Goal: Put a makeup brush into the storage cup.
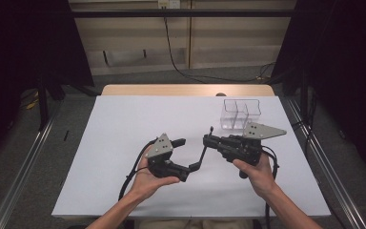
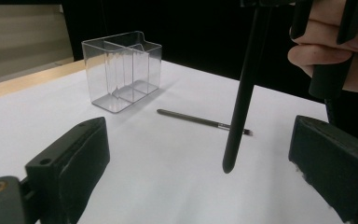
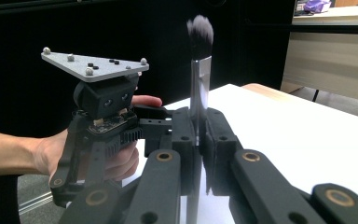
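Two grippers held over the table (image 1: 124, 181), short of the clear box (image 1: 240, 113). Right gripper (image 3: 199, 135) jaws pinch the brush (image 3: 199, 70) upright. Left gripper (image 2: 200, 154) jaws spread wide, brush handle between them, untouched.

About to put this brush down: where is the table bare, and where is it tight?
Bare: the white table left of the left gripper, and the strip before the clear organizer. Crowded: between the grippers, where the brush hangs in the right gripper over a thin brush.
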Tool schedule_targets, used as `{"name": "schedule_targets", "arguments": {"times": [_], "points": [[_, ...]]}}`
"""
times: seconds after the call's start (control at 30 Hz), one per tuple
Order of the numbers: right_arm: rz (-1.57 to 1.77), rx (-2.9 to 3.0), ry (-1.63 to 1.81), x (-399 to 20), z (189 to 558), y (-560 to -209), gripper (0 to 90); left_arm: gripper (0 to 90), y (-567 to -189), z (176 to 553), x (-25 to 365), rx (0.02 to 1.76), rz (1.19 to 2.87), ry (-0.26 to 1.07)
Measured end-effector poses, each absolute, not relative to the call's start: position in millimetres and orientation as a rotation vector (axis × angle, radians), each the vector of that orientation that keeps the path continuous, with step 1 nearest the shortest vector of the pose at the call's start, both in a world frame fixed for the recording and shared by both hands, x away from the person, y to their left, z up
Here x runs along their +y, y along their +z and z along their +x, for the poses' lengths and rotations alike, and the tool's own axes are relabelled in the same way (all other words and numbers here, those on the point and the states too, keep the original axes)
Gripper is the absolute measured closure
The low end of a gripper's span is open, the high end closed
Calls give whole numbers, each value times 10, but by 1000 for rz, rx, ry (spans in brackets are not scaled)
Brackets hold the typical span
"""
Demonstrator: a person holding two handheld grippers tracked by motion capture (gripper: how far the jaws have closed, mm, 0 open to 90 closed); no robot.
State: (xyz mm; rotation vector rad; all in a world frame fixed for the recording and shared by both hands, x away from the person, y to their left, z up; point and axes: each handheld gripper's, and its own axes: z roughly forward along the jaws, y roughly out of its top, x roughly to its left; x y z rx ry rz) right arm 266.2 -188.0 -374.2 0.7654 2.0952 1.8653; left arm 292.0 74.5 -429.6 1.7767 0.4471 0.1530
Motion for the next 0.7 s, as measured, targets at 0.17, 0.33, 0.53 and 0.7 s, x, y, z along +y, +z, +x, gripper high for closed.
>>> {"name": "schedule_targets", "arguments": {"times": [0.17,0.33,0.53,0.7], "points": [[774,2080,1851,-1913,2658,-3737,840,22,-4275,2908,796,474,1802,211],[800,2044,1832,-1974,2668,-3745,840,23,-4248,2910,936,507,1787,249],[822,2029,1817,-2056,2679,-3751,840,21,-4237,2915,1132,554,1782,282],[837,2015,1800,-2122,2684,-3740,840,21,-4213,2909,1319,589,1754,309]]}}
